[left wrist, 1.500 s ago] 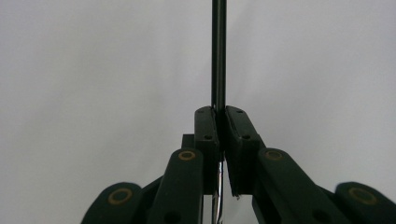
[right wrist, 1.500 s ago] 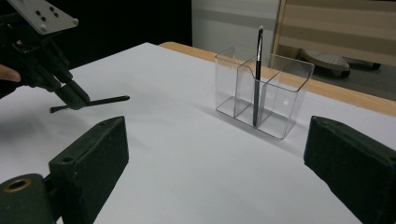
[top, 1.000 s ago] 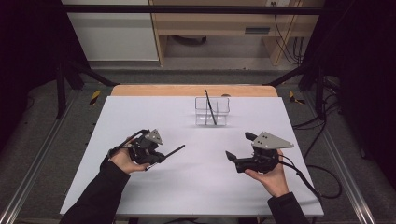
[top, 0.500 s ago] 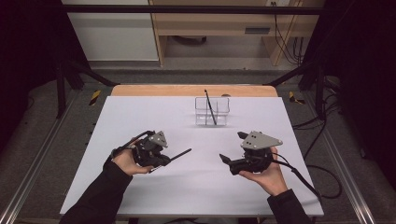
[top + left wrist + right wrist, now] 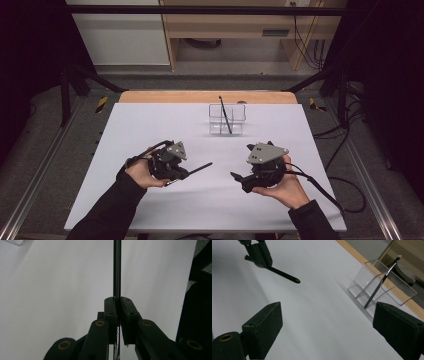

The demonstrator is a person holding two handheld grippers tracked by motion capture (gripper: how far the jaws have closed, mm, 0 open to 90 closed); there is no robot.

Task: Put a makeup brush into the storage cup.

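My left gripper (image 5: 183,173) hovers over the white table at the left, shut on a thin black stick (image 5: 199,167) whose tip points right toward the other hand. In the left gripper view the jaws (image 5: 118,301) pinch the stick (image 5: 117,270), which runs straight up out of frame. My right gripper (image 5: 239,179) is held at the right, open, with nothing between its wide-set jaws (image 5: 327,322). A clear organiser (image 5: 214,112) stands at the table's far middle with a slim brush (image 5: 225,114) leaning in it. The right gripper view has the organiser (image 5: 397,287), its brush (image 5: 379,285) and the left gripper's stick (image 5: 284,275).
A white sheet (image 5: 150,125) covers the table, with a wooden edge (image 5: 200,96) at the far side. A black cable (image 5: 325,192) trails from the right gripper off the right side. Metal frame rails (image 5: 35,185) run along both sides.
Both hands have drifted toward the table's middle, the left one to the right and the right one to the left. The stick stays clamped in the left gripper.
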